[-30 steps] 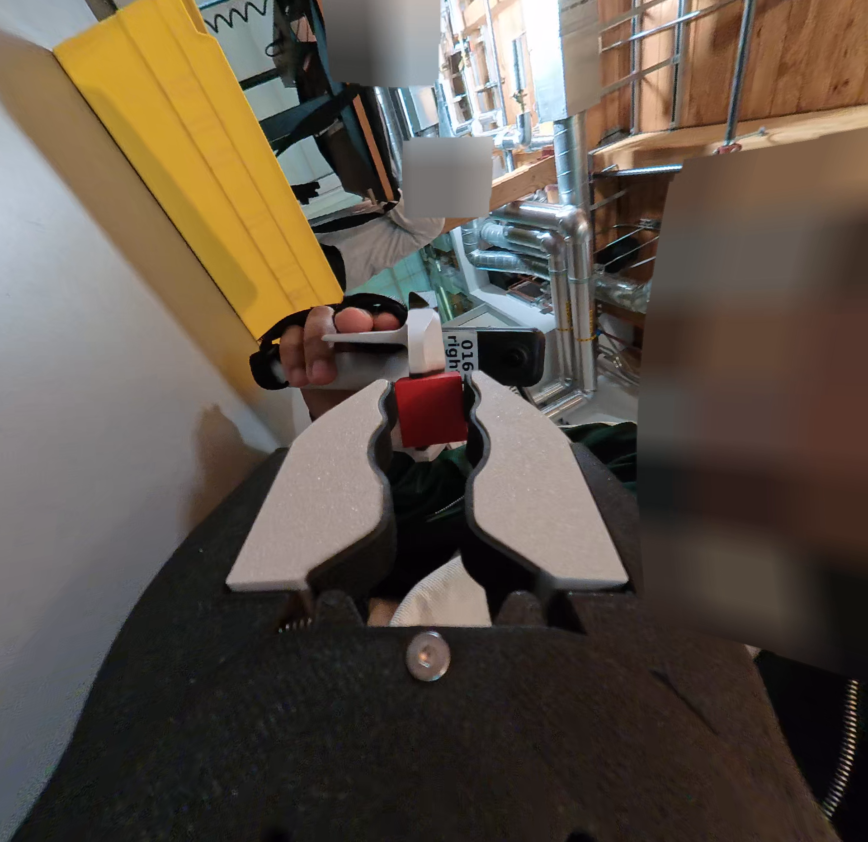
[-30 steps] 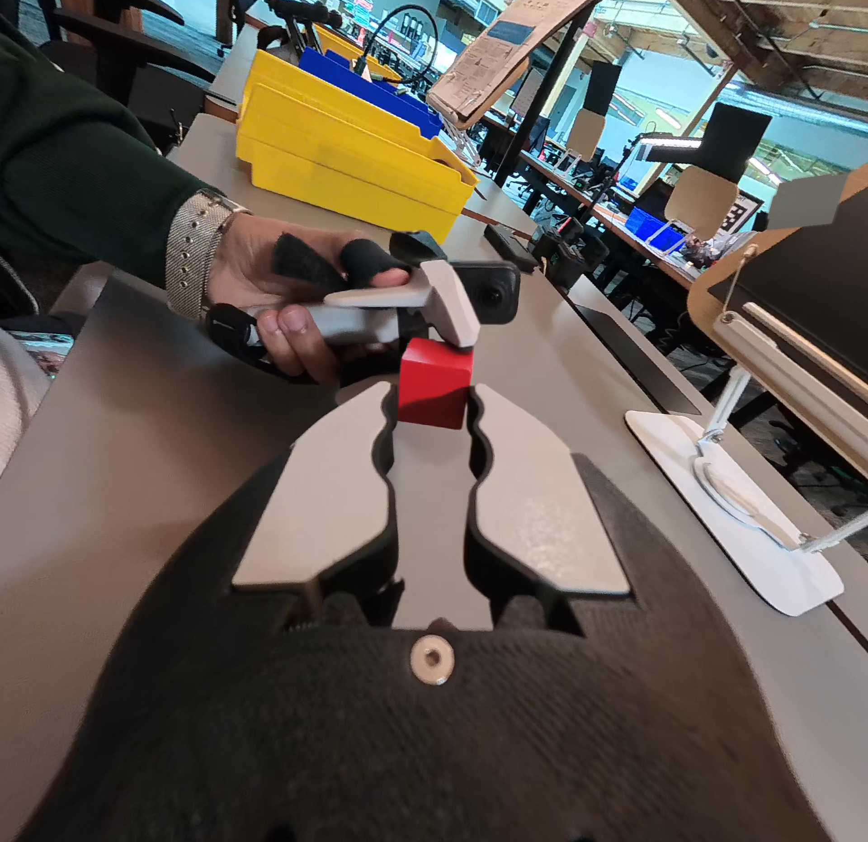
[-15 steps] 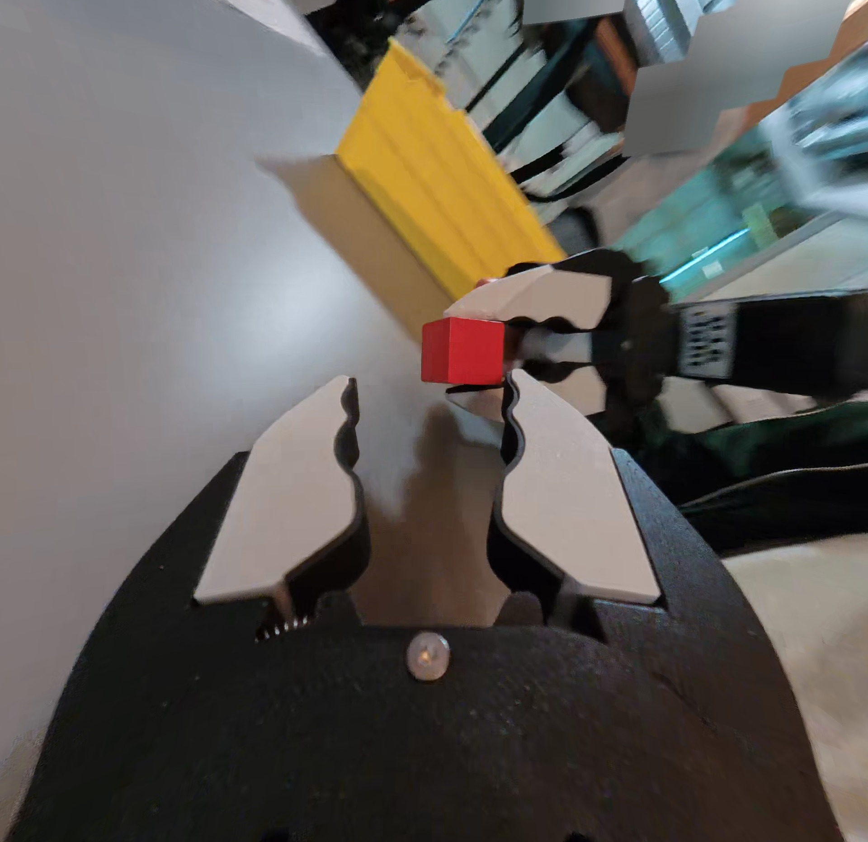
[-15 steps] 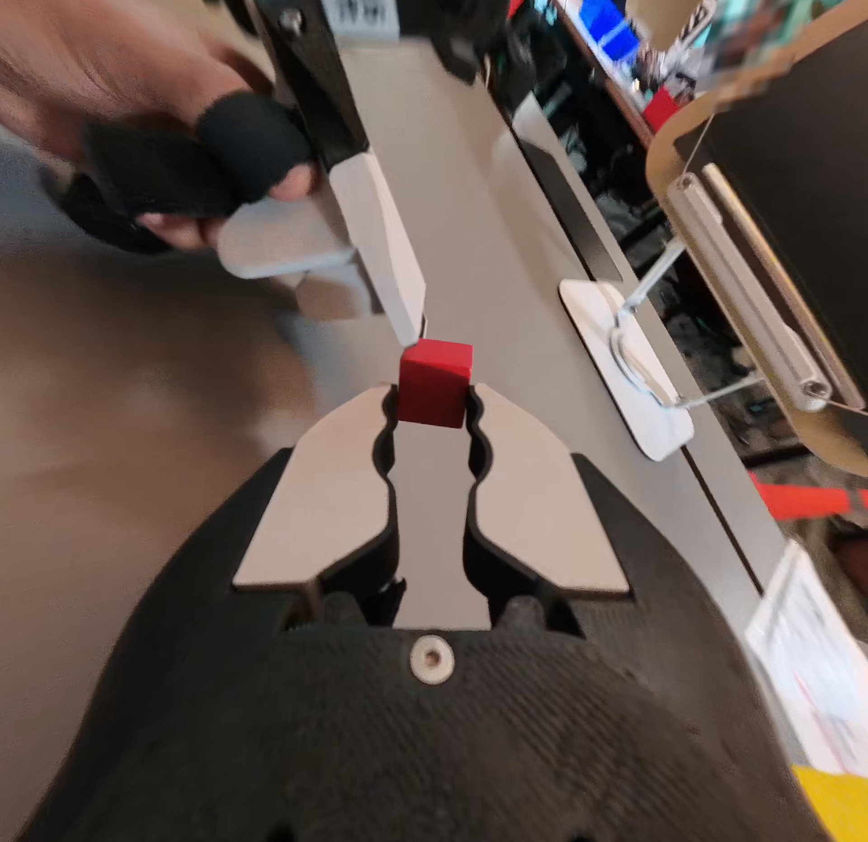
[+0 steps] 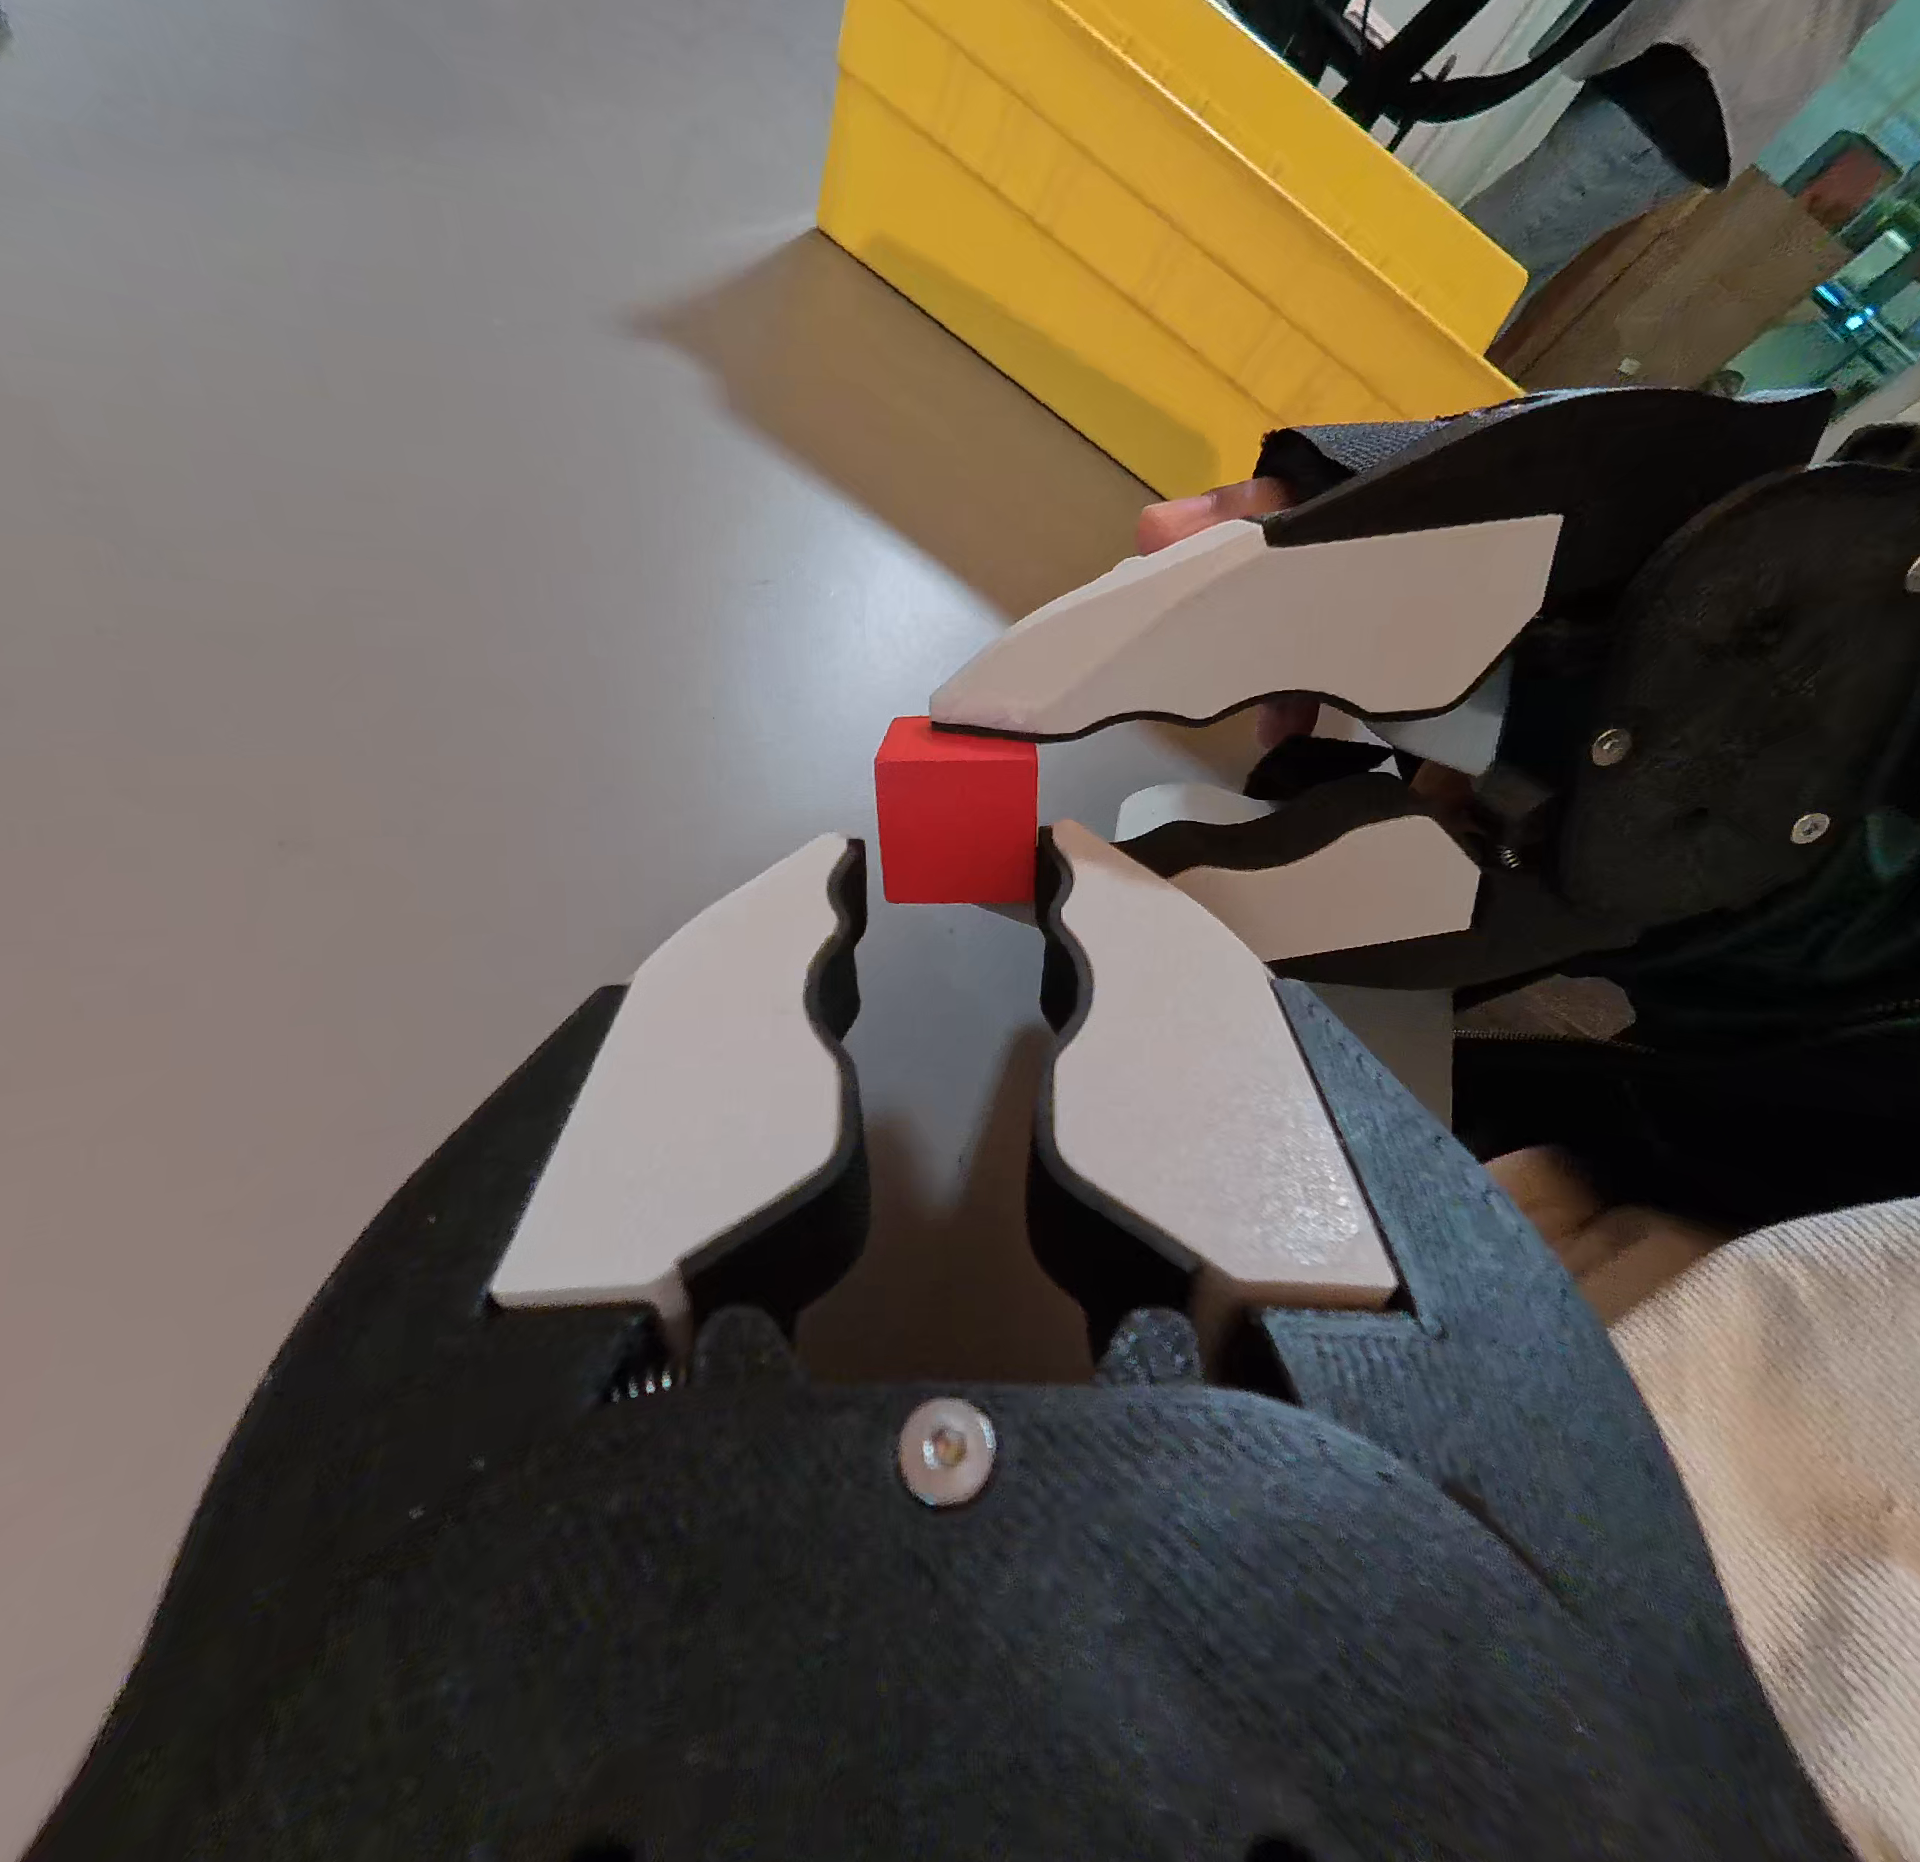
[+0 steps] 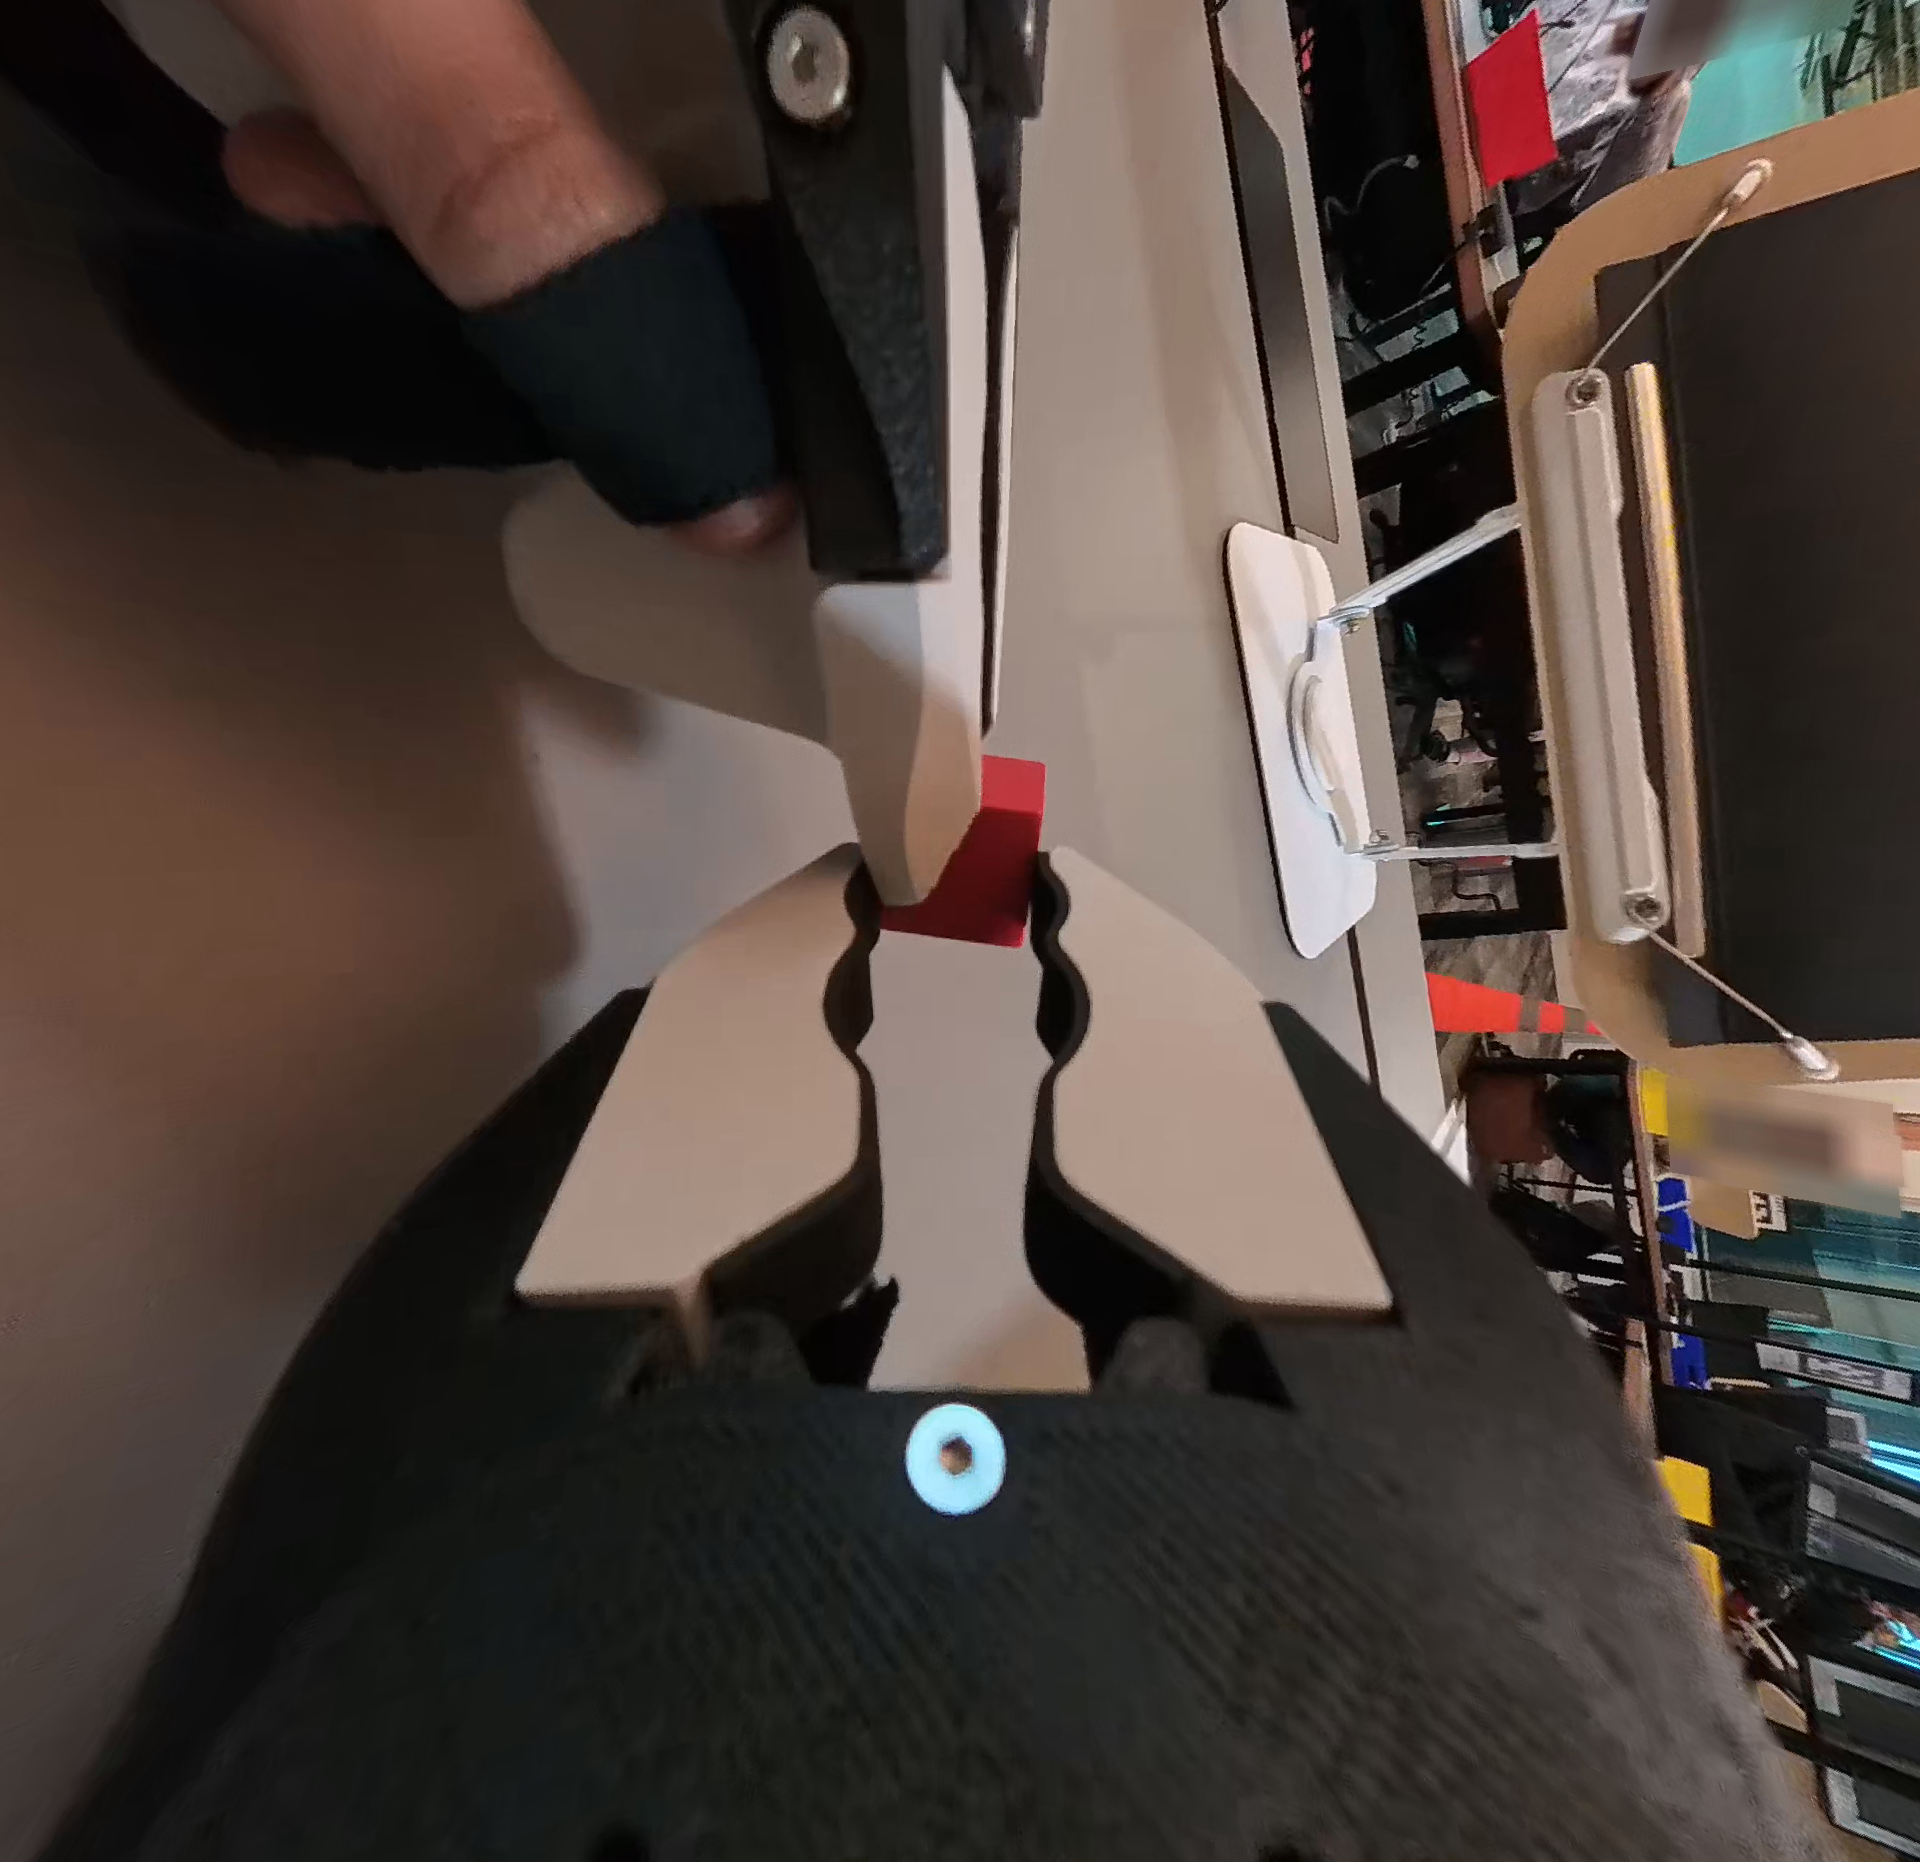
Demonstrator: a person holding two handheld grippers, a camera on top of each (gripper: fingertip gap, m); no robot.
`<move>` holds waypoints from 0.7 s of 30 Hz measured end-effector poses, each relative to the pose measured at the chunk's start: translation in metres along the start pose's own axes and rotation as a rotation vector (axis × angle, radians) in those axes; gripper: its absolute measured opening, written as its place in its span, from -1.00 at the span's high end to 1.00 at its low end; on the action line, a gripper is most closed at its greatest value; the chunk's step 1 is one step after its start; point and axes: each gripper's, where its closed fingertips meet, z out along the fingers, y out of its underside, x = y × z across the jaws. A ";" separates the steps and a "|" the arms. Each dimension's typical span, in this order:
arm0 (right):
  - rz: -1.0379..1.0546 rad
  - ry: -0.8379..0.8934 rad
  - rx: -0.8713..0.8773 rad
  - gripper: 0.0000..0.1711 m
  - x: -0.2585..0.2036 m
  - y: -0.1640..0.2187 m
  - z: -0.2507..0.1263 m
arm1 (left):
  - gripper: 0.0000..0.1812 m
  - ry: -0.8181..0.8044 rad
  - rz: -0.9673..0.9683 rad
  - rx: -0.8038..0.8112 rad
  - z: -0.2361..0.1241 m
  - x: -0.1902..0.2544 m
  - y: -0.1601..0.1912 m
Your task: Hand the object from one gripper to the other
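The red cube (image 5: 956, 825) sits between the tips of both grippers, above the grey table (image 5: 312, 462). In the left wrist view my left gripper (image 5: 951, 851) flanks the cube's left and right sides, jaws narrowed to its width. The right gripper reaches in from the right, with its upper finger (image 5: 1247, 617) on top of the cube and its lower finger beneath. In the right wrist view my right gripper (image 6: 954, 872) is shut on the cube (image 6: 987, 867). One of the left gripper's fingers (image 6: 894, 732) lies against the cube's near face; the other is mostly hidden behind.
A yellow bin (image 5: 1143, 202) stands on the table beyond the cube. A white stand base (image 6: 1299, 732) with a dark screen (image 6: 1766, 565) is on the right. A person's hand (image 6: 499, 150) holds the left gripper close above the cube.
Half a second ago my left gripper was open wide and only the right held the cube. The left jaws have now closed onto it. Both grippers have turned.
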 end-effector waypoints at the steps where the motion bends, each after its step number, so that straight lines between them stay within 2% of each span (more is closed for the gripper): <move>1: -0.007 0.004 -0.002 0.67 0.000 0.000 0.000 | 0.67 0.004 -0.001 0.001 0.000 0.001 0.000; 5: -0.020 0.023 0.009 0.67 0.001 -0.001 0.001 | 0.69 0.006 0.007 0.004 -0.001 0.001 -0.001; 9: 0.093 0.089 0.113 0.22 0.016 -0.005 -0.001 | 0.69 0.026 -0.055 0.067 -0.007 -0.002 -0.009; 11: 0.287 0.063 0.200 -0.13 0.026 -0.007 -0.004 | 0.69 0.075 -0.132 0.139 -0.014 -0.004 -0.018; 13: 0.543 -0.007 0.325 -0.33 0.038 -0.008 -0.010 | 0.70 0.169 -0.219 0.237 -0.024 -0.003 -0.031; 17: 0.950 -0.104 0.597 -0.37 0.067 -0.003 -0.029 | 0.70 0.294 -0.314 0.368 -0.036 -0.001 -0.046; 19: 1.083 -0.141 0.691 -0.38 0.077 -0.001 -0.037 | 0.71 0.347 -0.323 0.406 -0.039 0.003 -0.050; 21: 1.160 -0.200 0.756 -0.30 0.080 -0.003 -0.041 | 0.71 0.397 -0.325 0.439 -0.042 0.008 -0.054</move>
